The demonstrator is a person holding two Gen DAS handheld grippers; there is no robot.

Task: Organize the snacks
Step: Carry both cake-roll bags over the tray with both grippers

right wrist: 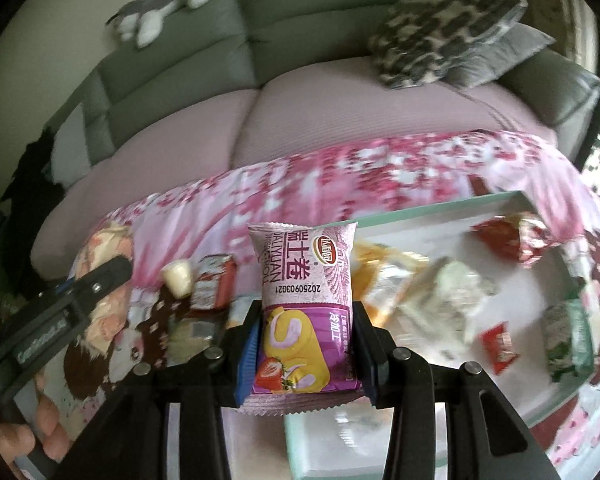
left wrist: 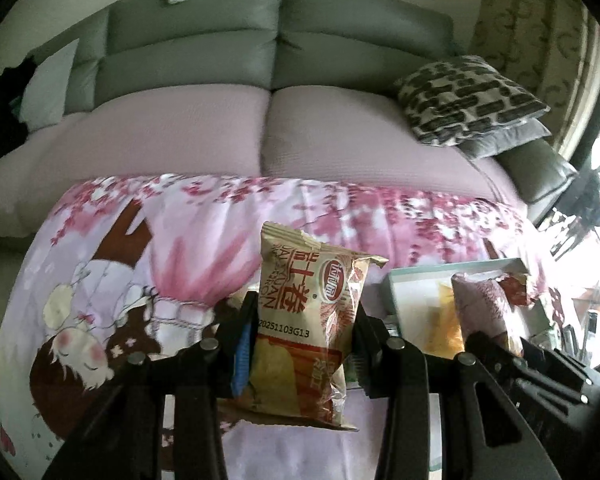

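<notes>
**Both grippers clamped on Swiss-roll packets above the floral cloth**

Seen from the left wrist first: left gripper [left wrist: 304, 344] clenched on a beige snack packet [left wrist: 306, 332], fingers pressing its two long sides. Packet held off the floral cloth [left wrist: 204, 220], long axis running away from the camera, crimped top end pointing toward the grey sofa [left wrist: 220, 60]. Beige and tan wrapper, round red logo, red characters turned sideways, printed date code across the middle, yellow cake picture near the lower end. Bottom seam crumpled and partly masked by glare. Off to the right, a pale green tray [left wrist: 420, 270], washed out by window light, contents hard to read. In front of it, the right gripper [left wrist: 496, 340], cut off by the frame edge, closed on a pink packet [left wrist: 484, 304] only partly visible.

Seen from the right wrist next: right gripper [right wrist: 306, 344] grasping that pink packet [right wrist: 304, 312] by its long sides, above the tray's near left corner. Long axis again pointing away, sealed top toward the sofa. Pink upper half, purple lower half with a yellow roll slice and a strawberry; text rotated sideways. Tray [right wrist: 420, 208] holding blurred wrapped snacks, red, green and white, brands unreadable. At left, loose snacks [right wrist: 214, 282] on the cloth, smeared by motion, and part of the left gripper [right wrist: 100, 280], its tips out of sight.
</notes>
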